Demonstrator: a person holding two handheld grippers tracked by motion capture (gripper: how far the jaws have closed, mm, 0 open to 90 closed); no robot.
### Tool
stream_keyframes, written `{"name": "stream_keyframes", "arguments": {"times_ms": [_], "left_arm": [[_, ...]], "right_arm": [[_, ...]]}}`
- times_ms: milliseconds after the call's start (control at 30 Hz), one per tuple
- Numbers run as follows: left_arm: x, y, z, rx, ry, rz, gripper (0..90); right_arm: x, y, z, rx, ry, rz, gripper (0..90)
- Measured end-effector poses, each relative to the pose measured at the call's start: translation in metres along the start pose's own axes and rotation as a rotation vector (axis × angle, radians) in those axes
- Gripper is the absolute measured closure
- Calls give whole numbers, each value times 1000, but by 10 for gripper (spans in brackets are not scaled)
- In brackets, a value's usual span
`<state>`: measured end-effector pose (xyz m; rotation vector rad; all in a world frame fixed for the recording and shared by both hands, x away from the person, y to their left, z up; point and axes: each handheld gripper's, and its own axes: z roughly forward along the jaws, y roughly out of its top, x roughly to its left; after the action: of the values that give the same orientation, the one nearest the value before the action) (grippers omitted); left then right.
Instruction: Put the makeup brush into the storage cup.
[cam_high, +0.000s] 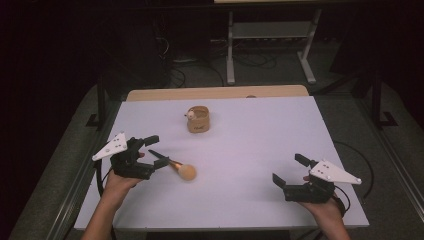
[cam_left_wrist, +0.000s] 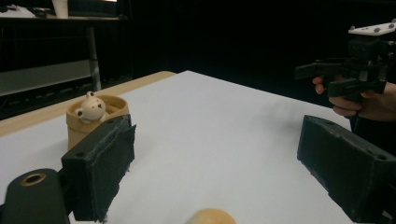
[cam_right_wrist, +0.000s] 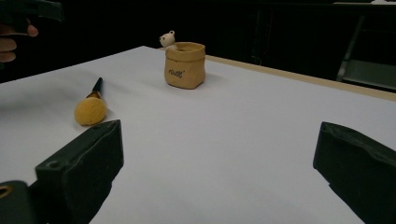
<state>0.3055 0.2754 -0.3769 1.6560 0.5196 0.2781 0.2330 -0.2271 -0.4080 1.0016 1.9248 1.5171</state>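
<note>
Tabletop (cam_high: 260, 150) first: big white sheet, mostly bare. Toward the far edge, about mid-width, sits a tan pouch-style cup (cam_high: 198, 120) with a little bear figure (cam_high: 190, 114) peeking over its rim. Left claw (cam_high: 156, 151) hovers near the left edge, jaws apart and gripping nothing, with the makeup brush (cam_high: 176, 166) lying flat between and just ahead of them. Right claw (cam_high: 289, 171) is near the front right corner, jaws apart too, well away from everything.

Brush looks super light, I'd guess. Fluffy orange head (cam_high: 187, 172) will squash and slide, so I'd pinch the stiff black handle (cam_high: 159, 156) instead; it's thin and might roll.

Right gripper view gives the whole brush (cam_right_wrist: 92, 105) side-on, handle pointing away, plus lettering on the cup (cam_right_wrist: 185, 65). Left gripper view catches just the top of the head (cam_left_wrist: 211, 216) at the bottom edge, but shows the bear (cam_left_wrist: 90, 108) from the front.
</note>
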Motion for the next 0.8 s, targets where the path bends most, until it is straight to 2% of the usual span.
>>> {"name": "stream_keyframes", "arguments": {"times_ms": [400,600,800], "left_arm": [[11,6,5,-18,-5,-3,106],[17,7,9,1,-7,-4,106],[23,10,13,-2,-7,-5,107]], "right_arm": [[0,0,0,-2,0,2,13],[-1,0,0,-3,-1,7,12],[-1,0,0,-4,1,7,12]]}}
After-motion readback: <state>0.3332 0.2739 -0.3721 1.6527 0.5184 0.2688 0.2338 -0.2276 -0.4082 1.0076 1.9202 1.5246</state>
